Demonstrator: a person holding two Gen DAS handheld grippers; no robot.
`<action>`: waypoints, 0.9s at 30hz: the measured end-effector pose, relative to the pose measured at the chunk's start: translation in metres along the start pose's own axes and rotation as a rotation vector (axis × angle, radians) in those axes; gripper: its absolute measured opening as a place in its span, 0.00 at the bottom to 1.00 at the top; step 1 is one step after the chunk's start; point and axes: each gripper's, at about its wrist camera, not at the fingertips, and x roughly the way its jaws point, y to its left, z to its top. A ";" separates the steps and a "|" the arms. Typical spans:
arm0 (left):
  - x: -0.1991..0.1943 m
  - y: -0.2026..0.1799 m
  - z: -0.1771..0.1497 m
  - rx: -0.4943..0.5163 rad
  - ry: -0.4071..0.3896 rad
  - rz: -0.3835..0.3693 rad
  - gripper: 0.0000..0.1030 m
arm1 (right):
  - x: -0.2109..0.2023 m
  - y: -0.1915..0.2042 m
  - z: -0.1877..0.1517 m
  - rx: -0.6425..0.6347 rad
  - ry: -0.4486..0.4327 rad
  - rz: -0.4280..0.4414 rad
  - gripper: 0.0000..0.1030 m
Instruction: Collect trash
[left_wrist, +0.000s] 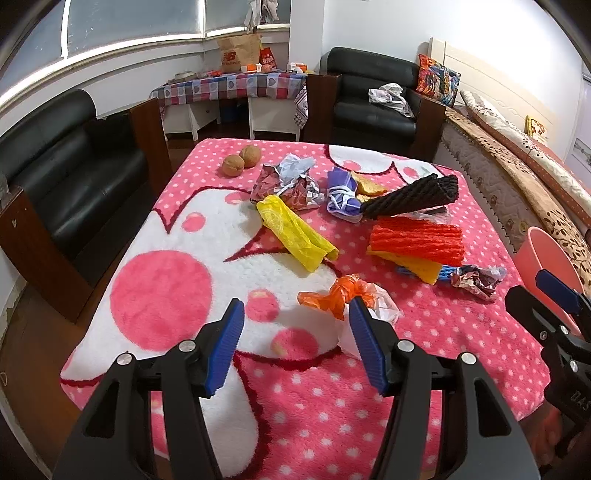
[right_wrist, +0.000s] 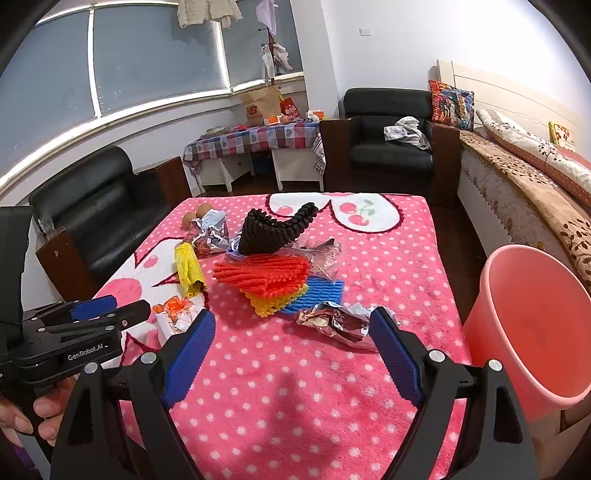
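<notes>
The table is covered by a pink polka-dot blanket (left_wrist: 303, 417) whose near half lies bare in both views, giving open room in front of both grippers. Its left edge drops toward a black sofa (left_wrist: 55, 173) just beside it; its far edge faces a black armchair (left_wrist: 373, 99), and a bed (left_wrist: 517, 177) runs along the right.

On the left, the left gripper (left_wrist: 295, 347) hangs above the blanket with its jaws spread wide and nothing between them. Just beyond its right blue pad sits an orange-and-white plastic bag (left_wrist: 351, 295); whether the pad touches it cannot be told. Farther back at the left lie two walnuts (left_wrist: 242, 160), touching each other, well apart from the gripper.

Toward the middle, a yellow plastic bag (left_wrist: 295, 232) lies flat, with crumpled foil wrappers (left_wrist: 291, 184) and a purple bag (left_wrist: 341, 194) behind it. A black foam net (left_wrist: 410, 197) rests tilted over a stack of red, yellow and blue foam nets (right_wrist: 273, 284).

The right gripper (right_wrist: 291, 354) is also wide open and holds nothing. A crumpled foil wrapper (right_wrist: 336, 321) lies just ahead of it, close to its right pad, between the gripper and the foam stack.

At the right edge of the table stands a pink bin (right_wrist: 532, 317), tilted in the fisheye view, mouth open; its visible inside shows no trash.
</notes>
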 end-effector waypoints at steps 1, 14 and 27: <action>-0.001 0.000 0.000 0.001 -0.001 0.001 0.58 | 0.000 0.000 0.000 0.000 -0.001 0.000 0.82; -0.003 -0.002 0.000 0.000 -0.005 -0.003 0.58 | -0.005 -0.002 0.000 0.008 -0.010 -0.009 0.82; -0.009 -0.001 -0.002 -0.003 -0.022 -0.010 0.58 | -0.005 -0.001 0.000 0.007 -0.012 -0.008 0.82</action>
